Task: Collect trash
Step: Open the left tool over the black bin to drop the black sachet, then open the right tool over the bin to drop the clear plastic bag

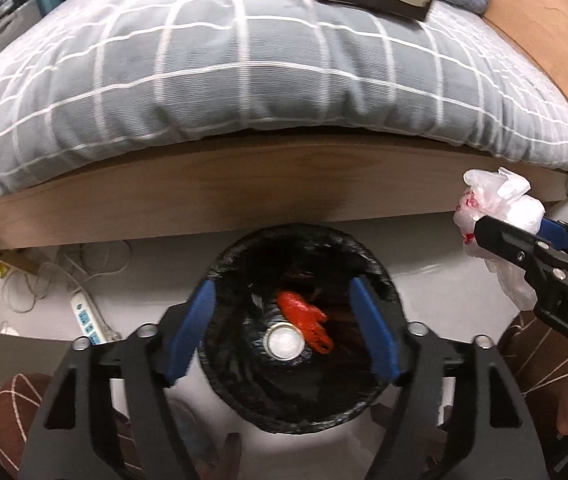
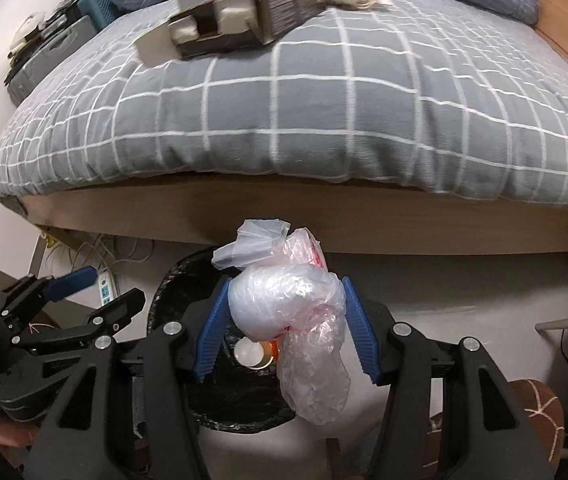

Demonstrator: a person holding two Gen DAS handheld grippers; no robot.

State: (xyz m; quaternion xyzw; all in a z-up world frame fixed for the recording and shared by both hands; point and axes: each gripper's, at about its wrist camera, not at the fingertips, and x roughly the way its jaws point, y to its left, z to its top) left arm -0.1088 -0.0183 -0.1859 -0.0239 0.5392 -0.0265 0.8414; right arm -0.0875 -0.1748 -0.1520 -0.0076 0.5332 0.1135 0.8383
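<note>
Beside grey checked bed (image 1: 243,80), black-lined bin (image 1: 300,412) holding red wrapper (image 1: 304,316); left gripper (image 1: 284,332) jaws open, empty; right gripper (image 2: 286,316), lettered "DAS", clamping crumpled plastic bag (image 2: 288,300)

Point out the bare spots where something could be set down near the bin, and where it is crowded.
Bare floor lies right of the trash bin, below the bed frame. The duvet is open toward its near edge; the boxes crowd its far end. Left of the bin, the power strip and cables clutter the floor.
</note>
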